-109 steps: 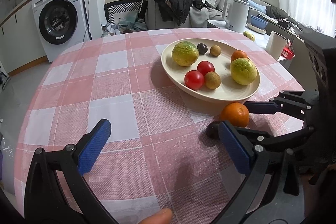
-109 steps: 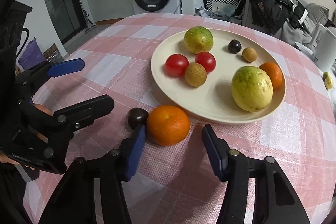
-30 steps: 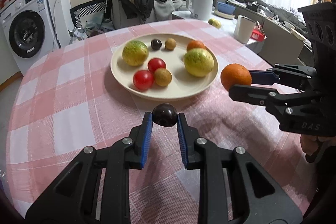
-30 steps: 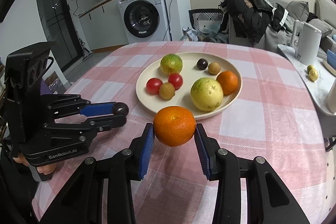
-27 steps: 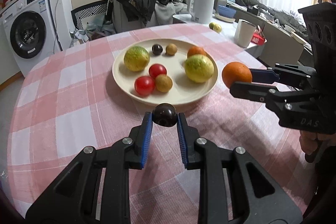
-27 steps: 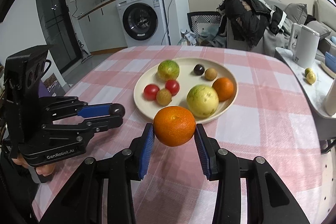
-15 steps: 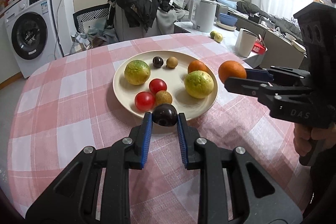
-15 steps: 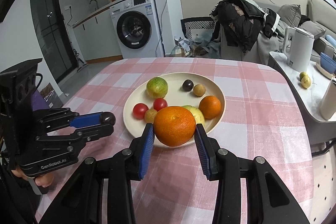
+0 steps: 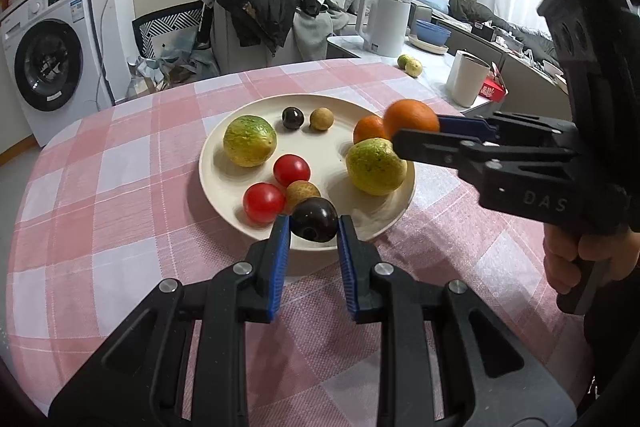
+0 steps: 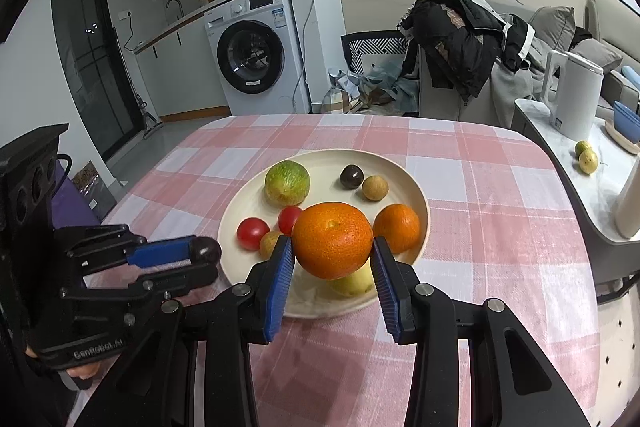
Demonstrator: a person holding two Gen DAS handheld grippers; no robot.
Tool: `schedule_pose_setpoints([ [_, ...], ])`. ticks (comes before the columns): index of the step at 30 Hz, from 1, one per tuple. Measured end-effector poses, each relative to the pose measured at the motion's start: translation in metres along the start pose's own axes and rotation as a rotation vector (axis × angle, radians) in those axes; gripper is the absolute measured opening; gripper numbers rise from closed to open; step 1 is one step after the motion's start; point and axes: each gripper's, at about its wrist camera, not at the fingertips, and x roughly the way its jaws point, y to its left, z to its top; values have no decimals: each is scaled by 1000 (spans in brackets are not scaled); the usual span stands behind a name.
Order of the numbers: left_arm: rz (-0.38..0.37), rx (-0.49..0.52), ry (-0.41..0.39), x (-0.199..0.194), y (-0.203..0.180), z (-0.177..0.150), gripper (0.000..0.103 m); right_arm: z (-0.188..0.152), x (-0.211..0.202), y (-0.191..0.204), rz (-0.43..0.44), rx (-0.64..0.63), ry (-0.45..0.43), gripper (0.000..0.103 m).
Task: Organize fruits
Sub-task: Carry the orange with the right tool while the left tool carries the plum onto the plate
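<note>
the dark plum (image 9: 313, 219) sits clamped between the blue pads of the left gripper (image 9: 312, 227), low in the centre of the left wrist frame, held over the near rim of the cream plate (image 9: 406, 201). the orange (image 10: 333, 239) is gripped the same way by the right gripper (image 10: 332, 263), centre of the right wrist frame, also above the plate's near edge. both pairs of jaws are clenched on their fruit.

the left wrist view lays the plate open: a green-yellow fruit (image 9: 249, 141) at its upper left, a second dark plum (image 9: 293, 117) and a small tan fruit (image 9: 321, 119) at the top, two red tomatoes (image 9: 292, 169) in the middle with another tan fruit (image 9: 303, 191) just behind the held plum, a second green-yellow fruit (image 9: 376, 167) at the right, and a smaller orange (image 9: 369, 128) behind it. the right wrist view hides much of that second green-yellow fruit behind the held orange, showing only a pale sliver below it.

each view catches the other tool: the right gripper enters from the right of the left wrist frame, with a hand (image 9: 584, 255) on its handle; the left gripper enters from the lower left of the right wrist frame.

around the plate lies the pink checked tablecloth (image 9: 120, 187). only the right wrist view shows the dark door (image 10: 88, 67) at upper left; both show the washing machine (image 10: 256, 55) and the white kettle (image 9: 386, 23).
</note>
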Motion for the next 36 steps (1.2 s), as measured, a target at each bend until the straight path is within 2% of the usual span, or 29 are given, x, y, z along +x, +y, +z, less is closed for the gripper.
schedule_pose_setpoints([
  [15, -23, 8, 47, 26, -1, 3, 21, 21, 31, -6, -3, 13, 21, 40],
  [36, -30, -19, 90, 59, 9, 13, 21, 31, 67, -17, -23, 24, 74, 40],
])
